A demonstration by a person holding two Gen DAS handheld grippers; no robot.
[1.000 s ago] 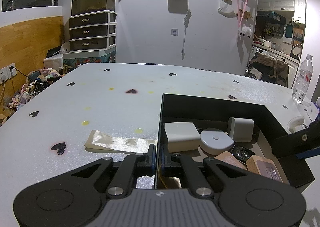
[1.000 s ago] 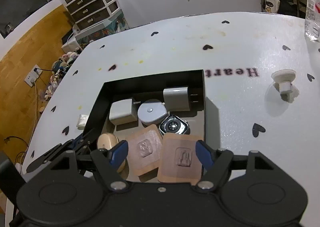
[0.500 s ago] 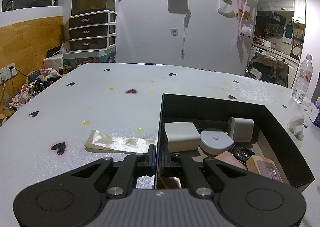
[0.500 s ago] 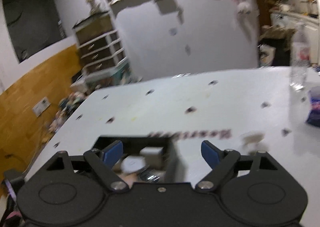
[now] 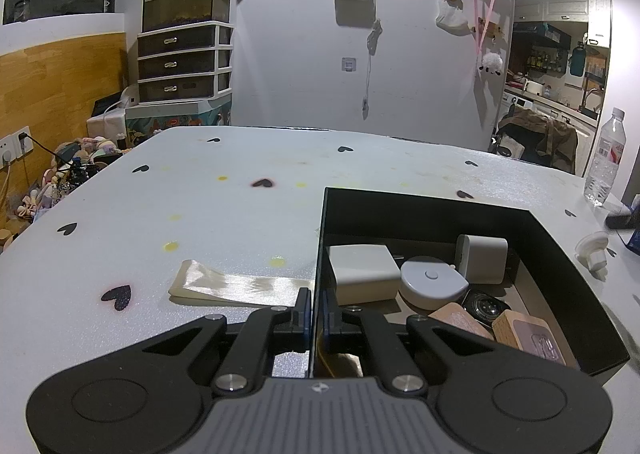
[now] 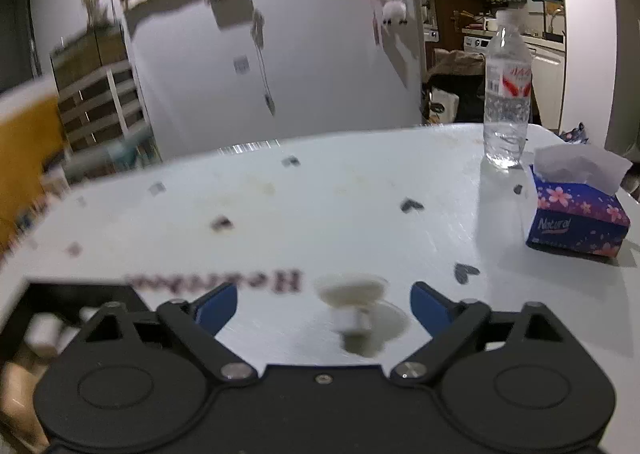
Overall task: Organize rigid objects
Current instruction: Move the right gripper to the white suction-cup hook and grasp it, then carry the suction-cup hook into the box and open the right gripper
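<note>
White heart-print table (image 6: 360,214) filling view. Left gripper (image 5: 316,314) pinching box (image 5: 552,254) wall. Right gripper (image 6: 324,306) gaping wide, empty, with cup (image 6: 356,306) sitting between fingers on table. Cup looking light, rigid plastic, slippery; gripping stem safest.

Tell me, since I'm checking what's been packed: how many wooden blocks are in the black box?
2 visible: one at the near right of the black box, one just left of it beside the watch. The left gripper may hide more.
</note>
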